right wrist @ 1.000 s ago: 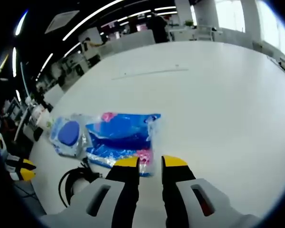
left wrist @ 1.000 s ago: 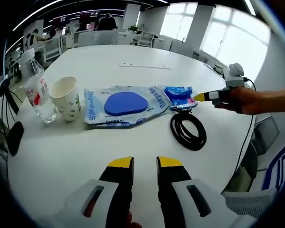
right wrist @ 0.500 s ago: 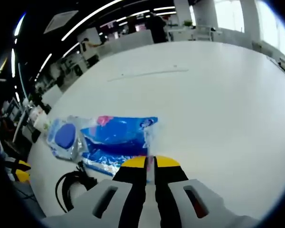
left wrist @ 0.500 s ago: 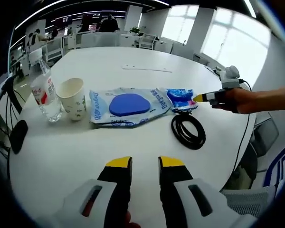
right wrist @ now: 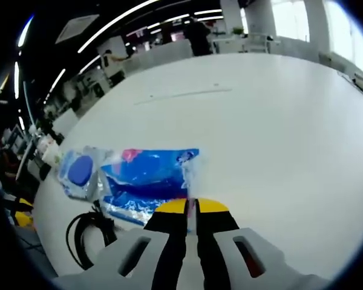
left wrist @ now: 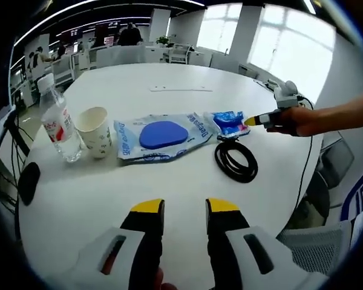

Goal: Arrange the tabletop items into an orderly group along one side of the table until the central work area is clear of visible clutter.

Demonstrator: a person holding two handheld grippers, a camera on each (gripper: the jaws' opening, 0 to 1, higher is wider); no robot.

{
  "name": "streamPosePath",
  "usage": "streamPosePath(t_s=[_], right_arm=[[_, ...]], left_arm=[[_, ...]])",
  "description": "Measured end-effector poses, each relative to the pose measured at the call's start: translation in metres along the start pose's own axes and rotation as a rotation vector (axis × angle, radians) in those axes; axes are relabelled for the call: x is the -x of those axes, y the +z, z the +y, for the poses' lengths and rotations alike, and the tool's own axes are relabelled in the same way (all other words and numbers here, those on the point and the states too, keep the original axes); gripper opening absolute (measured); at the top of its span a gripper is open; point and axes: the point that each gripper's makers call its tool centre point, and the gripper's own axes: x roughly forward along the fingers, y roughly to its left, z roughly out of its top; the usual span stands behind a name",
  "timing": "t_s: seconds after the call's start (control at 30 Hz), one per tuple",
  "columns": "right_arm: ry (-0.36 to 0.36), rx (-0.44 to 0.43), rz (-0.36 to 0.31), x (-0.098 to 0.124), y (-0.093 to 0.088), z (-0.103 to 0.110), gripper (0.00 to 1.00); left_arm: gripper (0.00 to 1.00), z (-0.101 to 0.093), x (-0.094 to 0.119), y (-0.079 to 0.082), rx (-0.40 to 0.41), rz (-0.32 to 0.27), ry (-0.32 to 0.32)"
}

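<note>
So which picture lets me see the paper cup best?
The left gripper view. There the paper cup stands whole and upright on the table, between the water bottle and the clear packet. In the right gripper view it is a small pale blur at the far left edge, too small to make out.

Bottle [left wrist: 60,125], cup [left wrist: 95,132], packets [left wrist: 163,136], cable [left wrist: 236,161] in row

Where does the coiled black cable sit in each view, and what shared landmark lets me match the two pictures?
Left gripper view: the cable lies right of centre on the white table, just below the small blue packet.
Right gripper view: the cable sits at lower left, below the same blue packet, whose edge the right gripper pinches.
Shared landmark: the clear bag with the blue oval.
</note>
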Motion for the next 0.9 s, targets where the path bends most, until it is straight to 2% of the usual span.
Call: streamPosePath(t_s=[0.33,0.5,0.6,0.9], right_arm=[[-0.006,0.001,0.002,0.002,-0.002,-0.006,0.03],[-0.005,-0.001,0.002,0.004,-0.002,-0.005,0.05],[-0.009,-0.013,0.002,0.004,-0.003,-0.004,0.03],[-0.025,-0.074,-0.011,0.001,-0.002,-0.001,0.02]], left_arm=[[0.32,0.005,0.027,0.004,-0.07,-0.018,-0.002],[0.32,0.013,0.035,0.004,-0.054,-0.025,0.008],[0.32,0.018,0.037,0.003,-0.035,-0.029,0.019],[0.32,0.02,0.044,-0.002,-0.009,-0.039,0.035]])
